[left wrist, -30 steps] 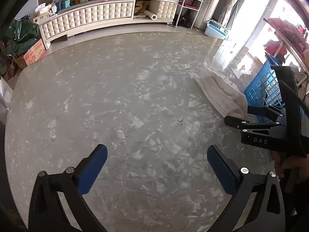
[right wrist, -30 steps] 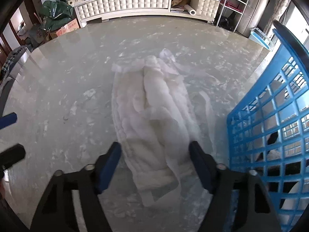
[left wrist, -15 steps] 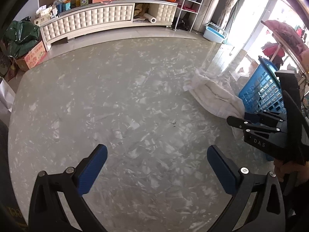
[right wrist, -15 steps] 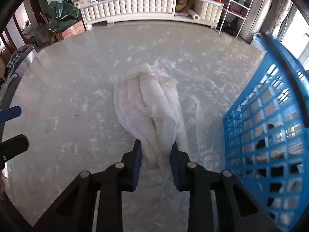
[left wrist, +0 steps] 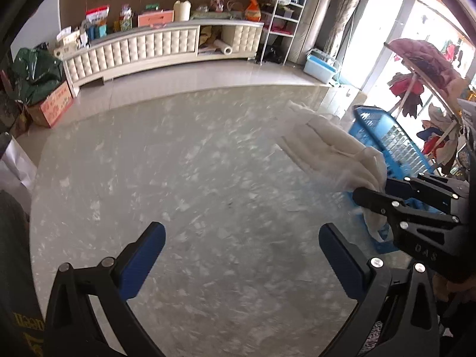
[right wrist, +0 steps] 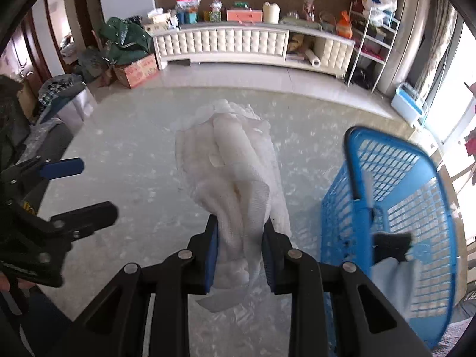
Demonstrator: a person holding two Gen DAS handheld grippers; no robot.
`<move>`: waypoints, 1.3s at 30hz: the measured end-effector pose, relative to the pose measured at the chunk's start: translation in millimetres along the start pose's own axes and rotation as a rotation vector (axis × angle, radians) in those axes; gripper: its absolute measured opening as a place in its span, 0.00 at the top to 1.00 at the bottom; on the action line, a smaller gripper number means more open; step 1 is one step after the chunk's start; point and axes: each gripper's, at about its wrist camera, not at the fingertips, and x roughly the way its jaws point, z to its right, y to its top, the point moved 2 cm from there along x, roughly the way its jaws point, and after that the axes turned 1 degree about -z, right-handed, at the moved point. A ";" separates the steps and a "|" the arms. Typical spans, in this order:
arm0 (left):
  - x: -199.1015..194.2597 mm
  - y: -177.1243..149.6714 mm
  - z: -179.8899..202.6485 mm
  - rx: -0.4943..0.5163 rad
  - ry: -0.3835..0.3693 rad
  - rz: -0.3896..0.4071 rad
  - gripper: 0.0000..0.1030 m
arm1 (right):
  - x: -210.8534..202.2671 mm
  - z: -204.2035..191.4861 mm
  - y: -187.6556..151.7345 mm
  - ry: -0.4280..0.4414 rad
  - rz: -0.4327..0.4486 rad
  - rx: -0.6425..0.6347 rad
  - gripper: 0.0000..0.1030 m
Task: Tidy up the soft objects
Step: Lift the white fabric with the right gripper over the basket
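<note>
A white gauzy cloth (right wrist: 235, 160) is lifted at its near end off the grey marble-patterned table (right wrist: 128, 154), its far end still trailing on the surface. My right gripper (right wrist: 240, 238) is shut on that near end, the bunched fabric pinched between the blue pads. From the left wrist view the same cloth (left wrist: 330, 145) hangs from the right gripper (left wrist: 372, 193) at the right edge. My left gripper (left wrist: 241, 253) is open above bare table, nothing between its fingers. A blue plastic basket (right wrist: 398, 196) stands just right of the cloth.
The blue basket (left wrist: 386, 142) holds pale fabric and a dark item. Beyond the table stand a long white padded cabinet (right wrist: 226, 44), a cardboard box (right wrist: 136, 71), a wire shelf rack (right wrist: 374, 35) and a clothes rack (left wrist: 428, 71) with garments.
The right gripper closed on the cloth's near end and rose, drawing the cloth up from the table. The left gripper also rose, staying open.
</note>
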 end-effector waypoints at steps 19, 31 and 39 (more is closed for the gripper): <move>-95.8 20.4 99.5 0.108 0.029 0.156 0.00 | -101.8 26.4 -14.7 0.006 0.147 0.004 0.75; -84.2 49.8 159.5 0.176 0.019 0.177 0.00 | -112.4 69.6 -22.9 -0.037 0.198 0.053 0.75; -56.1 63.8 191.3 0.208 -0.011 0.159 0.00 | -96.0 92.6 -26.8 -0.085 0.175 0.089 0.75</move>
